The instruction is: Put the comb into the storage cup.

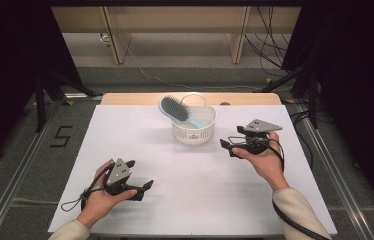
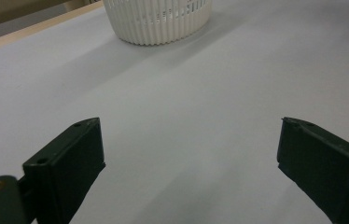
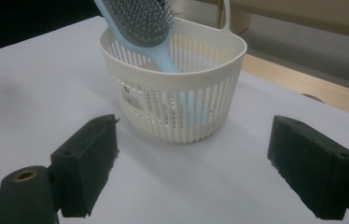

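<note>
A white slotted basket [image 1: 193, 131] [image 3: 177, 107] [image 2: 158, 21] stands on the far middle of the white table. A light-blue hairbrush [image 1: 177, 110] [image 3: 147, 28] leans in it, handle down and grey bristle head sticking out over the rim. My right gripper [image 1: 228, 148] [image 3: 193, 158] is open just to the right of the basket, jaws pointing at it with nothing between them. My left gripper [image 1: 141, 181] [image 2: 189, 158] is open near the front left of the table, its jaws empty over bare table.
The white sheet [image 1: 190, 200] covers a wooden table whose far edge [image 1: 125, 98] shows behind the basket. Beyond it are wooden legs and cables on the floor. Dark stands flank both sides of the table.
</note>
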Available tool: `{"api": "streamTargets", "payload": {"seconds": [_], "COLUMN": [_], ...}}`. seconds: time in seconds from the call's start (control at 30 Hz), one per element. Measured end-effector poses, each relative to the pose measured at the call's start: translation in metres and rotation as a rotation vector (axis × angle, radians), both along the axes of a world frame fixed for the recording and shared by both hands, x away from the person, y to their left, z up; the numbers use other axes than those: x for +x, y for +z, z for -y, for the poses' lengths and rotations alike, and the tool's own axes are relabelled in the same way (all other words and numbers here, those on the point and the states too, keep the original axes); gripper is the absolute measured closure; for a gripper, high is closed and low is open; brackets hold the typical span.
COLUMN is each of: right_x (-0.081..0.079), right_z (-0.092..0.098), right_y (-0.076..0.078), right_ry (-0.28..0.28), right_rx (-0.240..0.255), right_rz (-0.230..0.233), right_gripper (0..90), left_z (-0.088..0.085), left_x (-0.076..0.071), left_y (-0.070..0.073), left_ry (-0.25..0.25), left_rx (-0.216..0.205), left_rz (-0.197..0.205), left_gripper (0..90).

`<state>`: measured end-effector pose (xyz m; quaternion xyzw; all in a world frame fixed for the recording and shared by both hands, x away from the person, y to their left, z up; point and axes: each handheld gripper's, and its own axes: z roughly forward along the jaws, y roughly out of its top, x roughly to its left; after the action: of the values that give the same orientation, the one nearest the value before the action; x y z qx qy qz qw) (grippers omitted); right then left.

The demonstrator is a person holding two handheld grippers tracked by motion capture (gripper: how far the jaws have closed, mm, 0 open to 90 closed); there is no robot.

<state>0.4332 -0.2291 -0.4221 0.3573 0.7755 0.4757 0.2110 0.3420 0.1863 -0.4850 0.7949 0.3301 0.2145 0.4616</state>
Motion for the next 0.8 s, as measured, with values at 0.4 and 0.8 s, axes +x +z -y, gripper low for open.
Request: {"api": "streamTargets", "payload": {"seconds": [0.4, 0.8], "right_x": [-0.014, -0.030], "right_z": [0.017, 0.033], "right_y": [-0.004, -0.007], "right_ry": [-0.003, -0.014], "right_rx": [0.005, -0.004], "right_rz": [-0.011, -0.015], "right_gripper": [15.9, 15.9], "left_z": [-0.001, 0.000], "left_x": [0.000, 0.000], "left_y": [0.000, 0.000], "left_ry": [0.011, 0.010], "left_rx": [0.001, 0.004], "left_rz": [0.000, 0.001], "left_gripper": [6.6, 6.6]}}
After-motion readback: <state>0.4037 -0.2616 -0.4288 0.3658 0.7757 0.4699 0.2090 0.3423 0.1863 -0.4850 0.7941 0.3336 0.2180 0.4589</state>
